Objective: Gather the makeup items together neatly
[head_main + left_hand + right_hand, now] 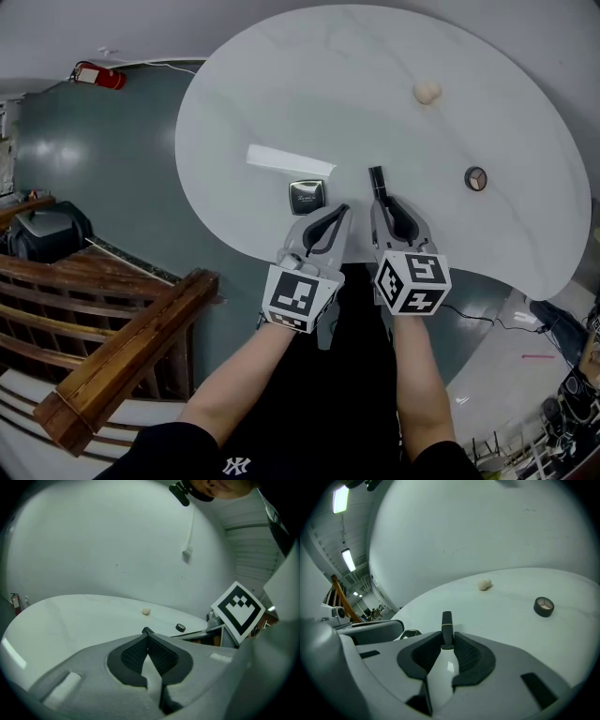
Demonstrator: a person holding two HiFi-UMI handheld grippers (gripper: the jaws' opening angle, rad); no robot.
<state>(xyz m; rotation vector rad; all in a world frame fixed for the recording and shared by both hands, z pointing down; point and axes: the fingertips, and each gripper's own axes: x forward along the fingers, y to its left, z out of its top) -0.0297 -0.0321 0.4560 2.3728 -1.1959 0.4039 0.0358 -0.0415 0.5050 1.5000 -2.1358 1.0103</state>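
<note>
Clamped in the right gripper (pixel 387 201), jaws part open, at frame centre: a black lipstick (pixel 377 179). Left gripper (pixel 338 209) alongside, fully closed, empty. On the table (pixel 281 84): compact (pixel 307 197) at centre, pot (pixel 475 178) right, sponge (pixel 427 91) upper right.

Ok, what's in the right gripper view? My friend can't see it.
The right gripper is closed on a slim black makeup tube with a gold band, over a white table. Farther back on the table lie a beige makeup sponge and a small round black pot.
</note>
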